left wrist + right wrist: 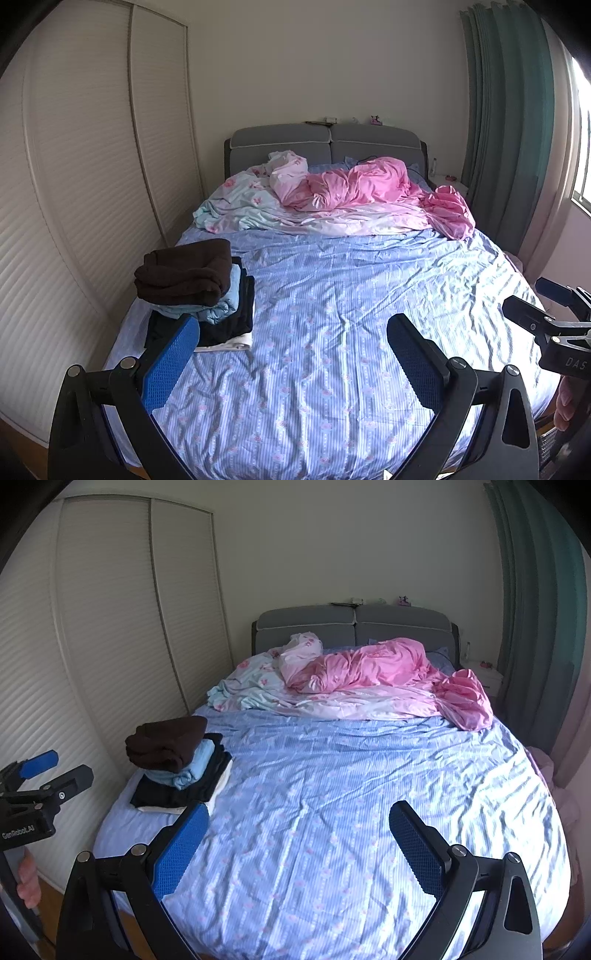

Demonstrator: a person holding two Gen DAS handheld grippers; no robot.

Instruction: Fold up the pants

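A stack of folded clothes (199,291) sits at the left edge of the bed; it shows in the right wrist view too (177,764). Dark brown folded pants (184,269) lie on top, over a light blue piece and black pieces. My left gripper (291,332) is open and empty, held above the foot of the bed, right of the stack. My right gripper (299,819) is open and empty, also above the blue sheet. Each gripper shows at the edge of the other's view: the right one (532,306) and the left one (59,771).
The bed has a blue striped sheet (351,314). A crumpled pink and pale floral duvet (351,192) lies by the grey headboard (325,142). White louvred wardrobe doors (74,184) stand at the left. A green curtain (517,110) and a window are at the right.
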